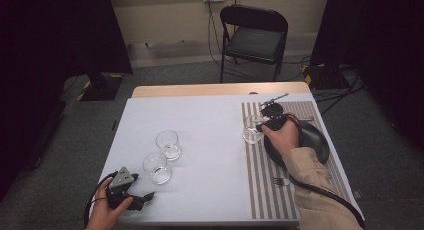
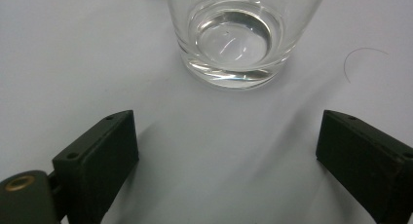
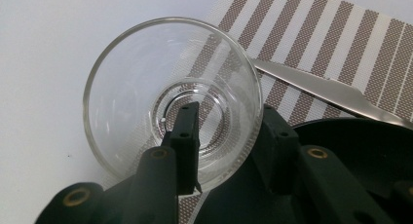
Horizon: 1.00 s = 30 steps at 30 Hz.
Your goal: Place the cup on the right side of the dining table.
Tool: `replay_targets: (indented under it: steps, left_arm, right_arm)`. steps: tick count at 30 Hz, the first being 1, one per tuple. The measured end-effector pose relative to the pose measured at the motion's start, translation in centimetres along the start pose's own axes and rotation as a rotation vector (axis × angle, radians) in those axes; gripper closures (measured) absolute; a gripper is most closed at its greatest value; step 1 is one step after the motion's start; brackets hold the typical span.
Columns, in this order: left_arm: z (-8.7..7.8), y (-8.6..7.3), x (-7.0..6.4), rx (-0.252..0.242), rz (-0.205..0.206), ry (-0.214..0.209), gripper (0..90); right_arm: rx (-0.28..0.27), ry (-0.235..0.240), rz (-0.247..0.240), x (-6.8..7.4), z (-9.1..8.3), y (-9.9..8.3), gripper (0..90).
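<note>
Three clear empty glasses are on the table. My right gripper (image 1: 260, 126) is shut on the wall of one glass (image 1: 251, 130) at the left edge of the striped placemat (image 1: 295, 190). In the right gripper view one jaw is inside the glass (image 3: 146, 87) and the other outside, the right gripper (image 3: 229, 117) pinching its rim. The two other glasses (image 1: 167, 144) (image 1: 157, 167) stand side by side on the white cover. My left gripper (image 1: 142, 196) lies open near the front left, just short of the nearer glass (image 2: 234, 34); nothing sits inside the left gripper (image 2: 226, 136).
A black plate (image 1: 312, 140) rests on the placemat under the right hand, with a fork (image 1: 280, 181) in front of it. A knife (image 3: 336, 92) lies beside the plate (image 3: 365, 136). A black folding chair (image 1: 255, 35) stands beyond the table's far edge.
</note>
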<state>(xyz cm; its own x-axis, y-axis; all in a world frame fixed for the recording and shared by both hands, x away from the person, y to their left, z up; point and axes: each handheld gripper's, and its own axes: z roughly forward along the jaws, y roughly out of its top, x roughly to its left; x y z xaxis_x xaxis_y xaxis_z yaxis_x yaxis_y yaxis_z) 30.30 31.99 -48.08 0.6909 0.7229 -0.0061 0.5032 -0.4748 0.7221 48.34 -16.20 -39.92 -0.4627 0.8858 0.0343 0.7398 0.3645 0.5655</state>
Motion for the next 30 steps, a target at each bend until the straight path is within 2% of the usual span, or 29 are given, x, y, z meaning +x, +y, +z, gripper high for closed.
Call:
replay_targets:
  steps: [5, 7, 9, 12, 16, 25, 27, 30]
  left_arm:
    - [0.0, 0.0, 0.0, 0.0, 0.0, 0.0, 7.4]
    - [0.0, 0.0, 0.0, 0.0, 0.0, 0.0, 7.4]
    - [0.0, 0.0, 0.0, 0.0, 0.0, 0.0, 7.4]
    - [0.0, 0.0, 0.0, 0.0, 0.0, 0.0, 7.5]
    - [0.01, 0.0, -0.01, -0.002, -0.002, 0.0, 7.5]
    - [0.0, 0.0, 0.0, 0.0, 0.0, 0.0, 7.5]
    - [0.0, 0.0, 0.0, 0.0, 0.0, 0.0, 7.5]
    - [0.0, 0.0, 0.0, -0.001, 0.0, 0.0, 7.5]
  right_arm:
    - [-0.031, 0.008, 0.006, -0.13, -0.15, 0.31, 57.7]
    - [-0.023, 0.007, 0.005, -0.15, -0.21, 0.5, 50.5]
    - [-0.02, 0.017, 0.0, -0.17, -0.15, 0.57, 48.2]
    - [-0.044, 0.028, 0.005, -0.2, -0.06, 0.55, 38.9]
    - [-0.056, 0.04, 0.033, -0.32, -0.23, 0.63, 31.7]
    - [-0.061, 0.054, 0.006, -0.08, -0.69, 0.9, 31.0]
    - [-0.044, 0.051, 0.01, -0.03, -0.69, 0.91, 29.1]
    - [-0.06, 0.05, 0.004, -0.02, -0.78, 0.93, 28.2]
